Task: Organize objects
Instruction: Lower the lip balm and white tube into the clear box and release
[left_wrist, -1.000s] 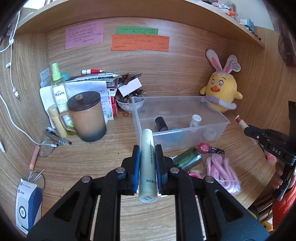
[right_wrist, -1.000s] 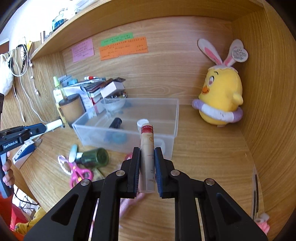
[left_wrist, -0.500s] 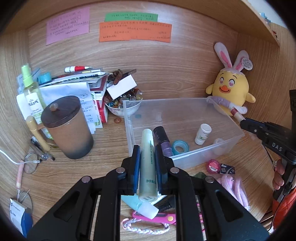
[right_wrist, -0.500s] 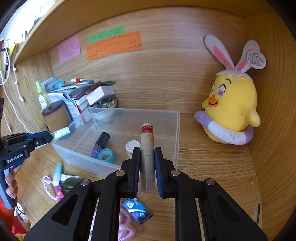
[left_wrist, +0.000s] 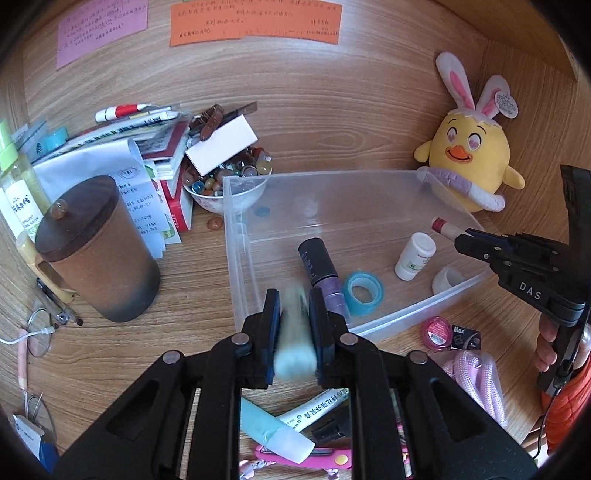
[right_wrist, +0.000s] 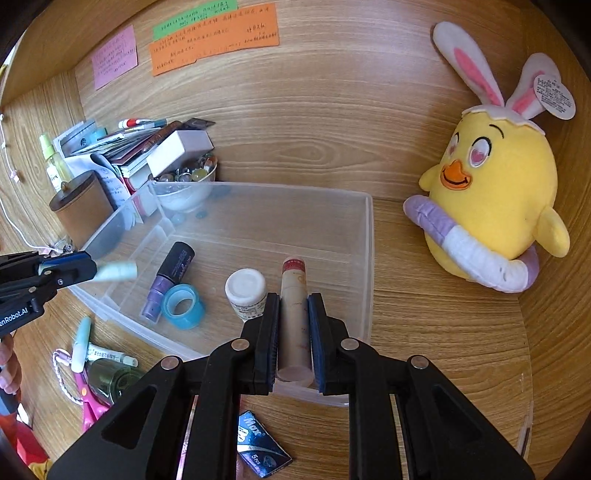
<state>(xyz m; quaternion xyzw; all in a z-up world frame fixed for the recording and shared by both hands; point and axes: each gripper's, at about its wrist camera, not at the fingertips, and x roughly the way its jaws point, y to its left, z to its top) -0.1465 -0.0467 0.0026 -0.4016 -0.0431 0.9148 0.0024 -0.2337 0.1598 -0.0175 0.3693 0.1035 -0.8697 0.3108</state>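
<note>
A pale green tube (left_wrist: 295, 332) is clamped in the left gripper (left_wrist: 293, 325) and a beige tube (right_wrist: 294, 314) in the right gripper (right_wrist: 293, 325), both held over the clear bin (right_wrist: 369, 258) just ahead (four items already inside); scissors (right_wrist: 86, 402) and more lie outside, below-left.

"DAS" marks the right tool (left_wrist: 532, 291); "Max" the black packet (left_wrist: 463, 336); "5pcs" too.

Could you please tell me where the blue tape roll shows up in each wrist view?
Left wrist: blue tape roll lies in the clear bin, right of centre, beside the purple tube.
Right wrist: tape roll at lower left in the bin.
Shared landmark: white pill bottle.
</note>
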